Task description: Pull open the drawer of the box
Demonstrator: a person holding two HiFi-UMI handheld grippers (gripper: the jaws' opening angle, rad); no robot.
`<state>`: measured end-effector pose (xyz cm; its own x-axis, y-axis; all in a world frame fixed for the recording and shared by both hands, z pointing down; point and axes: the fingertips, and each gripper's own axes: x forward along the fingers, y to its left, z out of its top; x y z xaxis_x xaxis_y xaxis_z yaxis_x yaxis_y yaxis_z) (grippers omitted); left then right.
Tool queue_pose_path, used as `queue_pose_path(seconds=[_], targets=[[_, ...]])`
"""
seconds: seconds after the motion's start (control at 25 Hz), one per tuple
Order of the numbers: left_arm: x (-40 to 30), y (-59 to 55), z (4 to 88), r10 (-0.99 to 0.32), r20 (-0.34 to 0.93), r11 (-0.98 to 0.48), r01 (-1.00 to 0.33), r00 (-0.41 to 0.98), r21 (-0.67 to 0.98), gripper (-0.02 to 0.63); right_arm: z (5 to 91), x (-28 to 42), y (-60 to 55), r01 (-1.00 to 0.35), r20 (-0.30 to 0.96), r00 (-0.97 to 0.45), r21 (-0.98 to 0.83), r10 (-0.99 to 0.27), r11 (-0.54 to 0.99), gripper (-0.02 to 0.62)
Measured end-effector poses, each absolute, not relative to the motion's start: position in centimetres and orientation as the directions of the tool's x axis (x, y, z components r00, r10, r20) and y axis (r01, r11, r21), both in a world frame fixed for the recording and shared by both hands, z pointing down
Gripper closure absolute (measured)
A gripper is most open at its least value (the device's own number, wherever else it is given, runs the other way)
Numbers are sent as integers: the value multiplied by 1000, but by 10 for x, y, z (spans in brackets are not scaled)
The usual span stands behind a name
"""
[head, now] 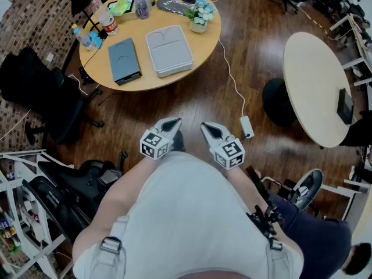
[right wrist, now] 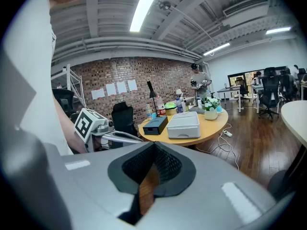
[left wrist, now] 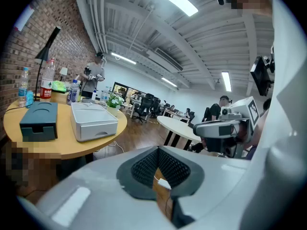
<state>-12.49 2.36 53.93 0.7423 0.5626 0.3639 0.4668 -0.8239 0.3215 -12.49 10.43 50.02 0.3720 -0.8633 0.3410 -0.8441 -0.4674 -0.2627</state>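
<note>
Wood floor (head: 192,103): dark glossy planks, fills most of head view; open office w/ ceiling strip lights in both gripper views.
Brick wall (head: 35,22): left side of room, behind round table.
White table (head: 311,86): oval, to the right, well apart from round table.
Round table (head: 204,42): light wood top, well ahead of the person; carries both boxes + small items.
Black chair (head: 40,97): left of round table, near brick wall.
Grey box (head: 168,51): light grey, lies flat on round table's right half. Drawer (left wrist: 98,131) in its front side faces the person, flush w/ the box, i.e. not pulled out. Well apart from both grippers.
Dark box (head: 124,61): just beside grey box on its left, small gap btwn them.
Left gripper (head: 172,124): held close to the person's torso, over floor; jaws pressed together, nothing btwn them.
Right gripper (head: 208,128): just beside left one, tips angled toward it; jaws also pressed together, empty.
Cable (head: 231,74): white, runs from table edge down across floor.
Power strip (head: 247,127): on floor at cable's end, near right gripper.
Plant (head: 200,15): small pot, table's far right edge.
Bottles (head: 108,22): far left edge of table, behind dark box.
</note>
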Motion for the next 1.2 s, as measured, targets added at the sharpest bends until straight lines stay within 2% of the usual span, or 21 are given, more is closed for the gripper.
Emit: queue_pose_path(seconds=[0.56, 0.88, 1.2], targets=[[-39, -32, 534, 589, 344, -806, 502, 731, 313, 601, 484, -31, 54, -831, 351, 426, -213, -834, -513, 588], [-34, -65, 539, 544, 360, -836, 451, 758, 313, 600, 489, -8, 33, -843, 357, 399, -220, -845, -490, 588], [-40, -88, 538, 458, 378, -882, 358, 805, 307, 601, 483, 7, 8, -891, 353, 311, -215, -882, -400, 588]])
